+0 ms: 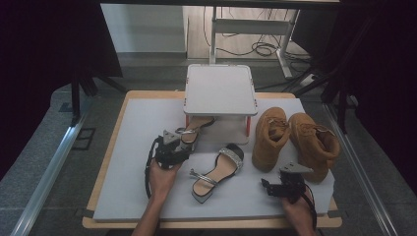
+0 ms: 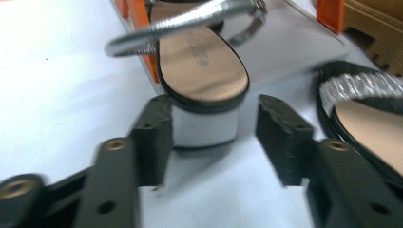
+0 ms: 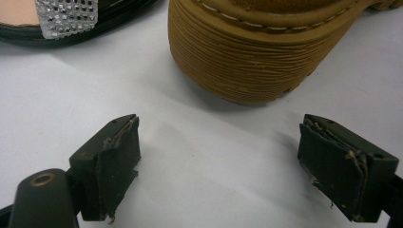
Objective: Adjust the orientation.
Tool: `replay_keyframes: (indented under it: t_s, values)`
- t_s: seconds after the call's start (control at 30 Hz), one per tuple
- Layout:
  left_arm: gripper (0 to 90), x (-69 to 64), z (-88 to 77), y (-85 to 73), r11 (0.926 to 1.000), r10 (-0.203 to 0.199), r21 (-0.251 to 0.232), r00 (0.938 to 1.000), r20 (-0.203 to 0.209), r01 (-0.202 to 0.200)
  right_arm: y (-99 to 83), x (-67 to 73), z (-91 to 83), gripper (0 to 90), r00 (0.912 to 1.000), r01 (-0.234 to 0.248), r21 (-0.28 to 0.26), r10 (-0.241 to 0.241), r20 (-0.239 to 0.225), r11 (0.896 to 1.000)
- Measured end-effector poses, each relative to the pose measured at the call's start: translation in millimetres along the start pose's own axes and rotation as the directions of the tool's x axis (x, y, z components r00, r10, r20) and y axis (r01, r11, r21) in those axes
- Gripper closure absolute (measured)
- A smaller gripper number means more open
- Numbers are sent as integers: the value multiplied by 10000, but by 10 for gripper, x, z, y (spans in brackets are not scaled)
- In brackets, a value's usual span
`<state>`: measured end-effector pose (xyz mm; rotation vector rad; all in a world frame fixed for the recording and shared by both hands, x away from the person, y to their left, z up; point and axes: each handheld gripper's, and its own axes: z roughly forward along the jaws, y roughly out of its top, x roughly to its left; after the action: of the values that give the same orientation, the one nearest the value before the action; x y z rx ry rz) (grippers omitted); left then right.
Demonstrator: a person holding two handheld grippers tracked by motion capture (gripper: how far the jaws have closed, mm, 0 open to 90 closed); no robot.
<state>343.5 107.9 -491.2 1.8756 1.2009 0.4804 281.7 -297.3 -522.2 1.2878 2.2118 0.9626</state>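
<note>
The left claw (image 2: pixel 209 137) brackets the sandal heel (image 2: pixel 204 124), right pad clear, beneath the white stand (image 1: pixel 220 88). The right claw (image 3: pixel 242 166) gapes wide before a tan boot (image 3: pixel 256 52); the second sandal (image 1: pixel 219 172) lies between them.

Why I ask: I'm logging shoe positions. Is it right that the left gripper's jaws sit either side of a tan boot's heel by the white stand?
Not quite. The left gripper view shows the left gripper either side of the silver sandal's block heel, not a boot's. The white stand is right beside it.
</note>
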Motion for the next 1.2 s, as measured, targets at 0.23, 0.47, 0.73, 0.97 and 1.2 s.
replay_keyframes:
  t_s: [0.23,0.47,0.73,0.97,1.2]
  values:
    - [754,34,2,-88,9984,430,354,9990,109,-433,0,1,0,142,10000,-1,1,1,5,10000]
    - [892,19,76,-66,9972,562,492,9984,-16,-560,0,1,0,142,10000,-1,0,1,5,10000]
    - [895,-42,117,-40,9971,595,465,9980,212,-604,0,0,0,142,10000,3,-1,-3,6,10000]
    - [896,-165,222,22,9950,850,487,9952,491,-874,0,0,0,142,10000,-2,0,2,3,10000]
    - [897,-209,346,105,9948,865,488,9945,597,-895,0,0,0,142,10000,-1,-1,1,3,10000]
